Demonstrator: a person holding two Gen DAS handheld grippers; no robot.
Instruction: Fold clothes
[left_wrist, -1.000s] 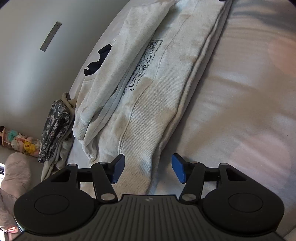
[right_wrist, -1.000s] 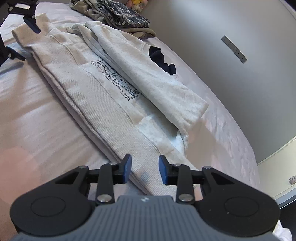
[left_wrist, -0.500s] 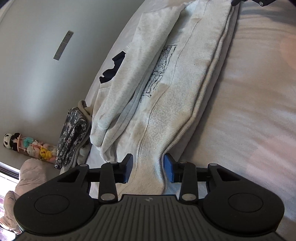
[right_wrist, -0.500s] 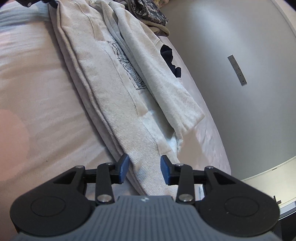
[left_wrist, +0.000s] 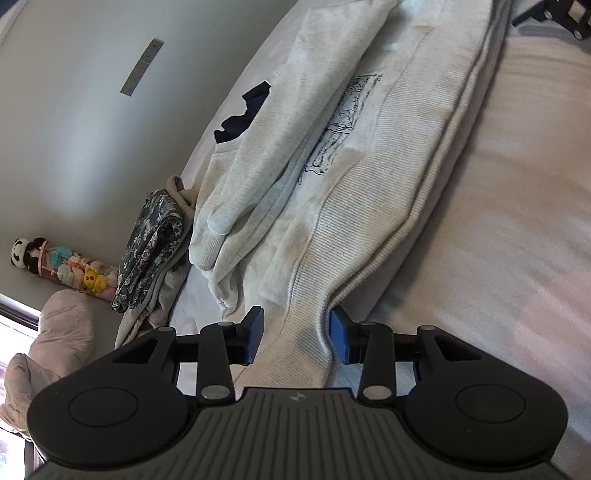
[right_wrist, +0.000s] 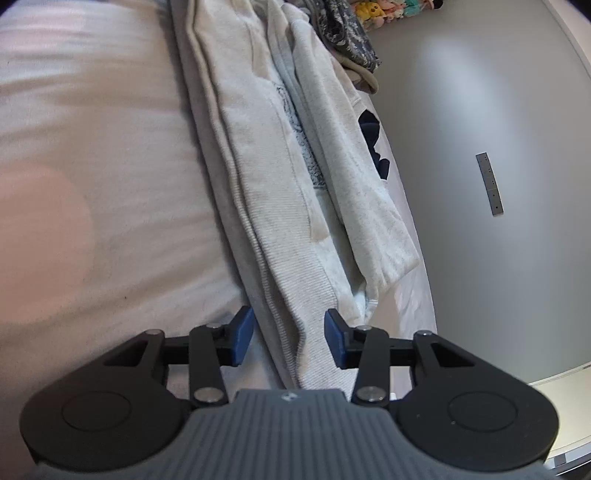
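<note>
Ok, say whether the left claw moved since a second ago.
Yes: the left claw, jaws just closing inward, grips the sweatshirt hem on the bed.

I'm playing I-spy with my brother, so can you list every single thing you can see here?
sweatshirt: one, light grey with a dark print, folded long on the bed.
bed sheet: one, pale pink-white, under the sweatshirt.
patterned cloth: one, dark floral, at the bed's edge beside the sweatshirt.
plush toys: a row, many colours, by the wall.
strip: one, grey, on the wall.
left tongs: one, black with blue pads, just closed on the sweatshirt's end.
right tongs: one, black with blue pads, just been opening, sweatshirt's other end between them.
</note>
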